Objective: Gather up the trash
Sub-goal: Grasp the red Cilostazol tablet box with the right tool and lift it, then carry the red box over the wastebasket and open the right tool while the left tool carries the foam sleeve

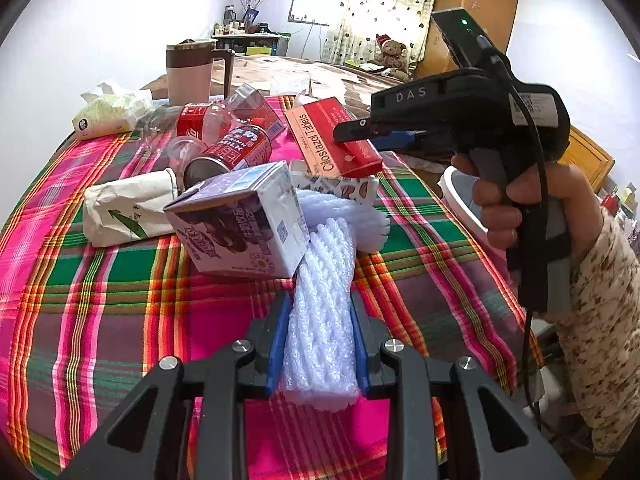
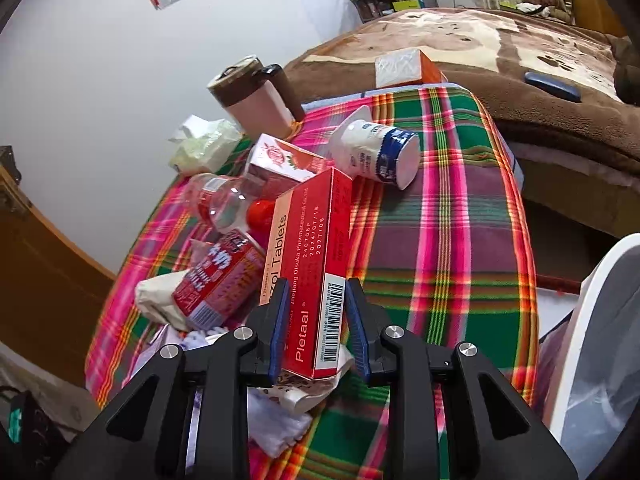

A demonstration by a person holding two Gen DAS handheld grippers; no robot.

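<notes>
Two grippers grip trash above the plaid-clothed bench (image 1: 100, 312): the left gripper (image 1: 318, 344) clenches a white foam net sleeve (image 1: 324, 320) at the near edge. The right gripper (image 2: 316, 320) grasps a red cardboard tablet box (image 2: 316, 264), raised over the pile.

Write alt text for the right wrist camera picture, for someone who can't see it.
The right gripper holds a red tablet box between its blue fingers, above a pile of trash on a plaid tablecloth. Behind lie a red can, a clear bottle and a tipped white cup.
</notes>
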